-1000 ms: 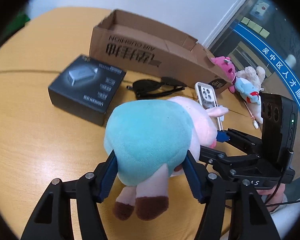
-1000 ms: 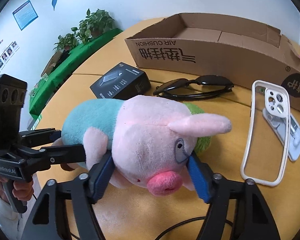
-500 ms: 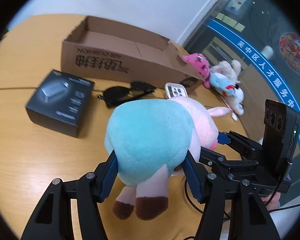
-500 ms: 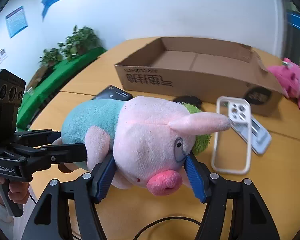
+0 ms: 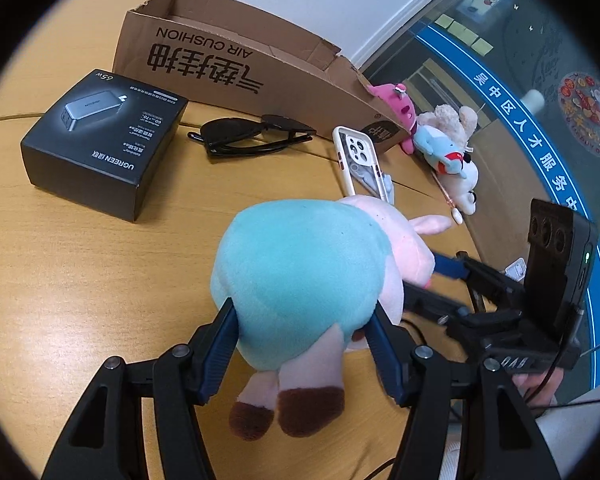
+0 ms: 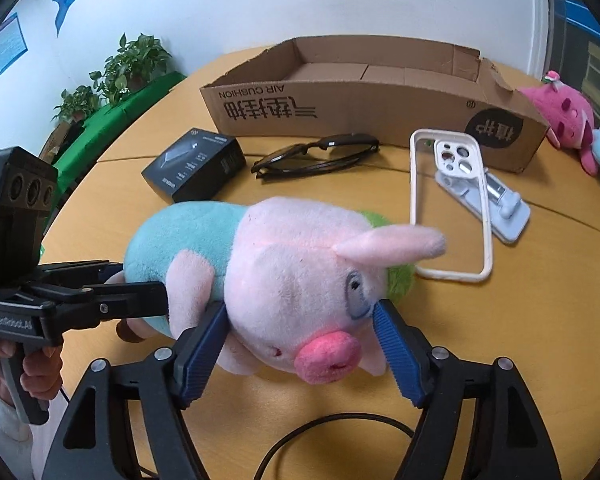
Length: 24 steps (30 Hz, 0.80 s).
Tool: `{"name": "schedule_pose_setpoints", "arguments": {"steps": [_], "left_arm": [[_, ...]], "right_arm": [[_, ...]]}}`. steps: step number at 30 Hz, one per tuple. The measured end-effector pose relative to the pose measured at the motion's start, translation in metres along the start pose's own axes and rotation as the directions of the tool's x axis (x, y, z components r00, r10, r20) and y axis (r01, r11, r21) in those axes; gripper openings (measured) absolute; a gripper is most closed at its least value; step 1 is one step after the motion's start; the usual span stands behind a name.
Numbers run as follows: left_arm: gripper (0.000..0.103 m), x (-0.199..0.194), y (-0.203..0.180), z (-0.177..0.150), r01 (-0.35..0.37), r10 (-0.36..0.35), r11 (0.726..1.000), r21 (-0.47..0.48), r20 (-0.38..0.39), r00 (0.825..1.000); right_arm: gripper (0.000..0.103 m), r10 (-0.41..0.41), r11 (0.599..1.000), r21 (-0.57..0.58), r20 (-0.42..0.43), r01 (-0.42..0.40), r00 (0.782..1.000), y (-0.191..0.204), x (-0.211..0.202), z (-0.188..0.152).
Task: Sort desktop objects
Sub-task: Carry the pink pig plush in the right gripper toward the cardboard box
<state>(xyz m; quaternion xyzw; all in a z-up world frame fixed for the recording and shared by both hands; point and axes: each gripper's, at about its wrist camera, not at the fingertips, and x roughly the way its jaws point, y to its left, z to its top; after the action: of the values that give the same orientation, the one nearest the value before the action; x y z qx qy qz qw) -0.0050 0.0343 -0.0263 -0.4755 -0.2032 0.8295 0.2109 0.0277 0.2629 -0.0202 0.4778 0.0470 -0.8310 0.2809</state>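
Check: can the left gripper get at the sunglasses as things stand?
Probably not. The left gripper is shut on the plush pig, which the right gripper also clamps. The sunglasses lie unobstructed ahead, but it must release first.

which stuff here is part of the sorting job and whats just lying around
In play:
- pig plush, held by left gripper at its body and right gripper at its head
- cardboard box, probably where it goes

Lying about:
- charger box
- sunglasses
- phone case
- pink plush
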Motion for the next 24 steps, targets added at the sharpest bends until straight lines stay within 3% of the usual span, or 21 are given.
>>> {"name": "schedule_pose_setpoints", "arguments": {"steps": [3, 11, 16, 24], "left_arm": [[0.061, 0.001, 0.003, 0.003, 0.011, -0.011, 1.0, -0.004, -0.001, 1.0], [0.06, 0.0, 0.009, 0.009, 0.023, -0.023, 1.0, 0.008, 0.004, 1.0], [0.056, -0.007, 0.002, 0.018, -0.005, 0.005, 1.0, 0.024, 0.027, 1.0], [0.056, -0.046, -0.025, 0.05, -0.055, 0.041, 0.993, 0.106, 0.126, 0.991]], "right_arm": [[0.089, -0.011, 1.0, -0.007, 0.018, 0.011, 1.0, -0.007, -0.003, 0.009], [0.088, 0.07, 0.997, -0.03, -0.024, -0.071, 0.997, -0.006, 0.025, 0.023], [0.069, 0.083, 0.996, -0.04, -0.023, -0.084, 0.996, -0.001, 0.024, 0.029], [0.064, 0.054, 0.997, -0.062, 0.094, -0.048, 0.994, 0.014, -0.012, 0.05]]}}
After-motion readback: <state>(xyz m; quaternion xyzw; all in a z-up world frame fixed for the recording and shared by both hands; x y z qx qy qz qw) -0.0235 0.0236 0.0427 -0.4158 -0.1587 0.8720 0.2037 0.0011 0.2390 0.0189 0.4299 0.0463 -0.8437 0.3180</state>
